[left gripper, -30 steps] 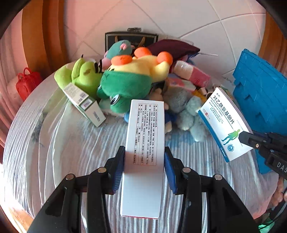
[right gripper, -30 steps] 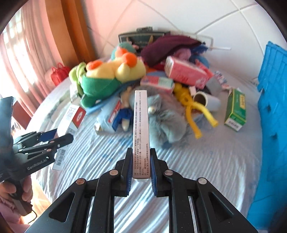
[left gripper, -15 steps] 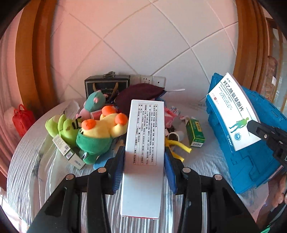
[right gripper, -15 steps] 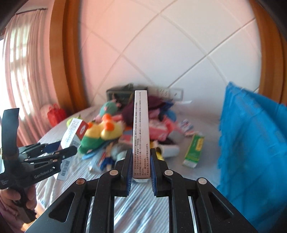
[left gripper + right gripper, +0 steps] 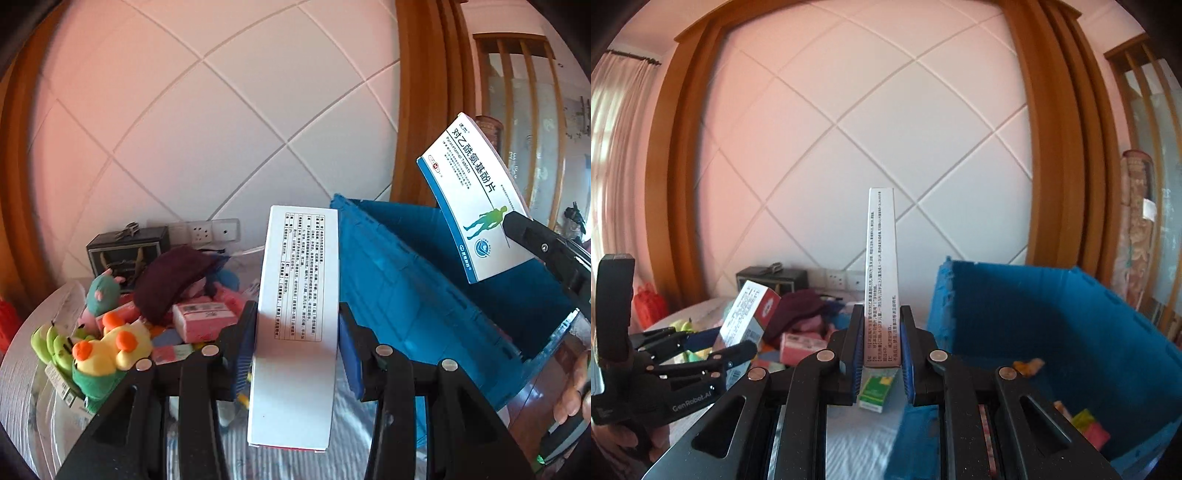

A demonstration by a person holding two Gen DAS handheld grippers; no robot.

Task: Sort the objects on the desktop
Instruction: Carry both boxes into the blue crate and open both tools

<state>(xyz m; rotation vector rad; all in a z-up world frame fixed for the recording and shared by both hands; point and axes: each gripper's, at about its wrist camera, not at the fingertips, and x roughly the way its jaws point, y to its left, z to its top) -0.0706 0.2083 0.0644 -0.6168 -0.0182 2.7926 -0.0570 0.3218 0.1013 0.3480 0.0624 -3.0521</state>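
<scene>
My left hand-held gripper point(image 5: 295, 354) clamps a light, crushable white box point(image 5: 295, 328) mid-length; my right hand-held gripper point(image 5: 880, 354) pinches the thin blue-and-white box point(image 5: 881, 280), blue crate point(image 5: 1052, 332) at 3 o'clock

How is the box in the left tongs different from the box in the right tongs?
The left box is white with black print and a red end; the right box has a blue edge and a green figure. The left box is thick, the right box thin, so the left tongs stand wider than the right tongs. Both are cardboard boxes, gripped and lifted off the table.
</scene>
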